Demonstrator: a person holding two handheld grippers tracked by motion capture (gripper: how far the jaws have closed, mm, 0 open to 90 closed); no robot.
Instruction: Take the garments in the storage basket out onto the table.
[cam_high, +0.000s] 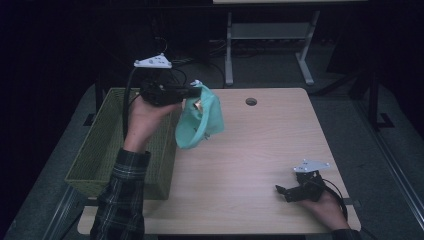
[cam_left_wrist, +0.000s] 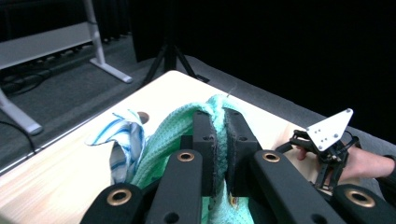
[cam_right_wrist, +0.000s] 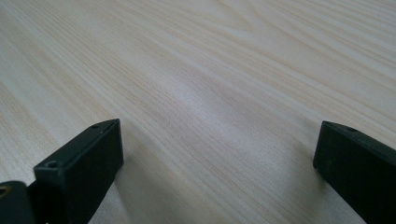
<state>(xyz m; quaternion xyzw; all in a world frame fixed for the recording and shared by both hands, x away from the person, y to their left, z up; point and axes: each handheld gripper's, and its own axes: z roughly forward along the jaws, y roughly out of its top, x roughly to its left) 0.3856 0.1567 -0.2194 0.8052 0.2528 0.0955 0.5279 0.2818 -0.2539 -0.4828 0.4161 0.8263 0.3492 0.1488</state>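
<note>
My left gripper (cam_high: 196, 92) is held up over the table's left edge, next to the basket. Its jaws are shut on a mint-green knitted cloth (cam_high: 200, 122) that hangs down in a loose fold. In the left gripper view the green cloth (cam_left_wrist: 163, 140) is pinched between the two black pads of the left gripper (cam_left_wrist: 219, 116), and a blue-and-white striped piece of fabric (cam_left_wrist: 122, 140) sticks out beside it. My right gripper (cam_high: 281, 190) lies low on the table at the front right. Its jaws stand wide apart with bare wood between them (cam_right_wrist: 217, 154).
A green woven basket (cam_high: 105, 145) stands against the left side of the light wooden table (cam_high: 260, 150). A round cable hole (cam_high: 251, 101) sits near the table's far edge. Behind the table stands a grey desk frame (cam_high: 270, 35) on a dark floor.
</note>
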